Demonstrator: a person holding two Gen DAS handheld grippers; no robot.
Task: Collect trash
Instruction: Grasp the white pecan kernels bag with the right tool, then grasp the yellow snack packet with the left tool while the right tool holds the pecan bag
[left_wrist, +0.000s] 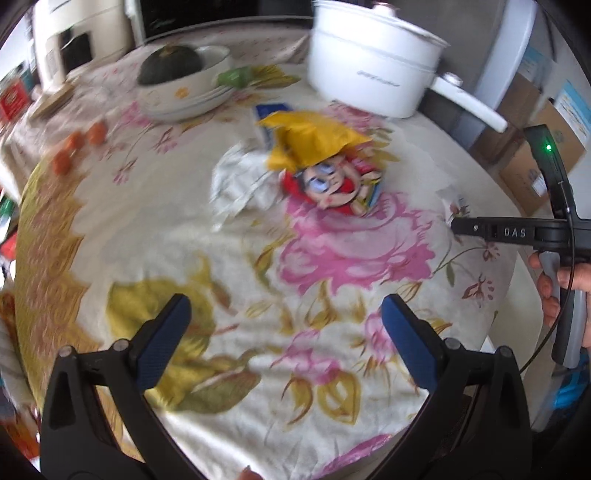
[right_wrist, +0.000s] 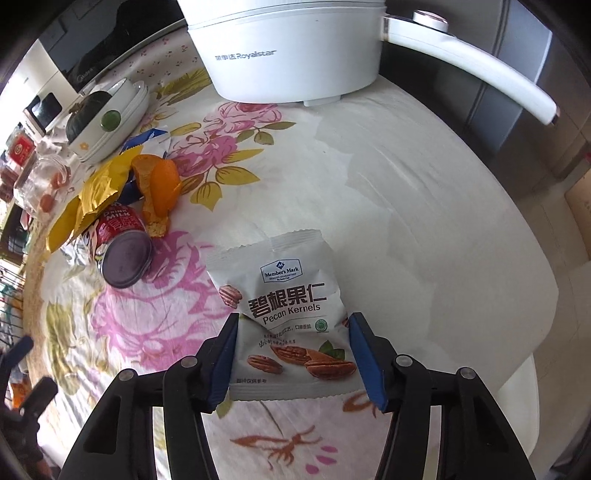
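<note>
A white pecan kernels packet (right_wrist: 291, 317) lies on the flowered tablecloth between the fingers of my right gripper (right_wrist: 293, 354), which touch its two sides. A trash pile lies further in: a yellow wrapper (left_wrist: 314, 142) (right_wrist: 94, 194), a red milk can (left_wrist: 332, 184) (right_wrist: 120, 242) on its side, a crumpled white tissue (left_wrist: 240, 181), a blue wrapper (left_wrist: 271, 114) and orange peel (right_wrist: 159, 184). My left gripper (left_wrist: 282, 319) is open and empty above the cloth, short of the pile. The right gripper's body (left_wrist: 517, 232) shows at the right edge of the left wrist view.
A white electric pot (left_wrist: 373, 62) (right_wrist: 291, 51) with a long handle stands at the back. A bowl with a dark green squash (left_wrist: 171, 64) sits on stacked plates at the back left. Small oranges (left_wrist: 79, 147) and a glass jar (right_wrist: 40, 181) lie at the left. The table edge (right_wrist: 517, 369) curves on the right.
</note>
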